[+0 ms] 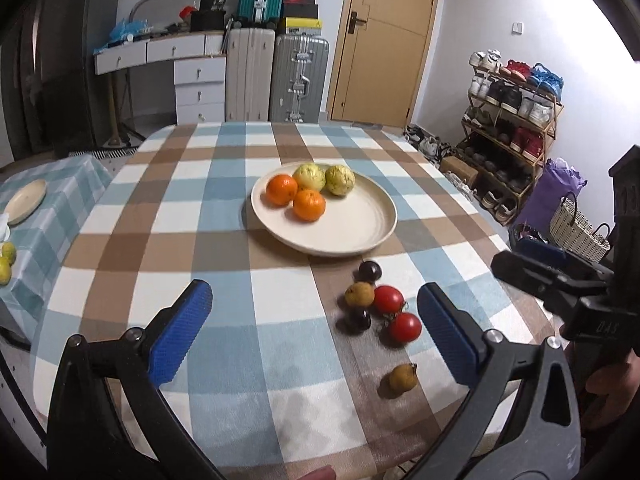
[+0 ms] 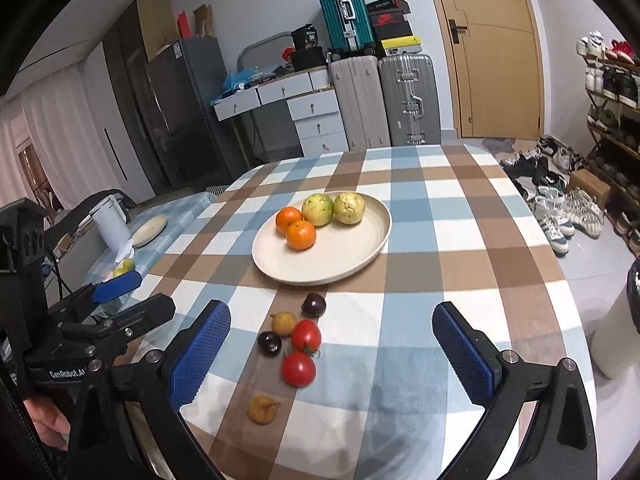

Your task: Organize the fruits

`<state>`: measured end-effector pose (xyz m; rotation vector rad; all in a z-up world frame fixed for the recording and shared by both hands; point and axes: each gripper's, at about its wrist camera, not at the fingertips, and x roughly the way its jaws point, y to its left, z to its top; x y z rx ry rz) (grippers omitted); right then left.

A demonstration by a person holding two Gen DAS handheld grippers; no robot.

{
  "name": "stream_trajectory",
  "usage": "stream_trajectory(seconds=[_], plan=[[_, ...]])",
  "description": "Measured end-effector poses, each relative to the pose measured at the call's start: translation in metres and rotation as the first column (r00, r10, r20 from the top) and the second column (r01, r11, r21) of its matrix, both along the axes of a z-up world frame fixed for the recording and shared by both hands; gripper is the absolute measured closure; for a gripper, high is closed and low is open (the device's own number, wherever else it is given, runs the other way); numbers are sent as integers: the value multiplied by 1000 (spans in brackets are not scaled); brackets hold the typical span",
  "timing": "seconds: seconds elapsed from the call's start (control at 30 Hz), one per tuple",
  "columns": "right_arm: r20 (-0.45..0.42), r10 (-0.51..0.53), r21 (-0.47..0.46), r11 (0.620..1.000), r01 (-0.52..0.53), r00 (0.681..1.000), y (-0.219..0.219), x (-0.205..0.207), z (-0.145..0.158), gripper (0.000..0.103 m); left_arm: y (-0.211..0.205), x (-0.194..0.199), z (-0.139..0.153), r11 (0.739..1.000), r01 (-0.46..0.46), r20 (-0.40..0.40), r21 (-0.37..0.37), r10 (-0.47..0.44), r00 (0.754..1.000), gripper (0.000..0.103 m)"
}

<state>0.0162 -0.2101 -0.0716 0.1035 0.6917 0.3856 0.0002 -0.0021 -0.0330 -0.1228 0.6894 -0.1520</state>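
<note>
1. The left gripper (image 1: 314, 334) is wide open and holds nothing; its blue pads hang above the checked tablecloth (image 1: 224, 216).
2. The right gripper (image 2: 332, 354) is also wide open and empty, low over the same cloth.
3. Between and just ahead of the fingers lies a small cluster of fruit: two red tomatoes (image 2: 306, 336), two dark plums (image 2: 313, 305) and a brownish-yellow longan (image 2: 283, 323), close together, some touching.
4. A second longan (image 2: 262, 409) lies apart, nearer the table edge.
5. Farther on stands a cream plate (image 2: 352, 258) with two oranges (image 2: 301, 235) and two green-yellow guavas (image 2: 317, 209) grouped on its far left part.
6. Nothing stands between the grippers and the fruit.
7. Behind the table are suitcases (image 2: 406, 100), a white drawer unit (image 2: 320, 120), a wooden door (image 2: 492, 48) and a shoe rack (image 1: 516, 120).
8. A side table on the left carries a small plate (image 1: 25, 201).
</note>
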Motion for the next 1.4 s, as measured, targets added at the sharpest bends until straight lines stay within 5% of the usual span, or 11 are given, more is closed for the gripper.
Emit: stream_trajectory(seconds=[1.07, 1.4], plan=[[-43, -89, 4, 996, 89, 995, -26, 2, 2, 0, -65, 6, -66, 983, 163, -222, 89, -140, 965, 1], [-41, -67, 4, 998, 67, 997, -22, -1, 4, 0, -81, 7, -74, 963, 228, -246, 141, -189, 951, 39]])
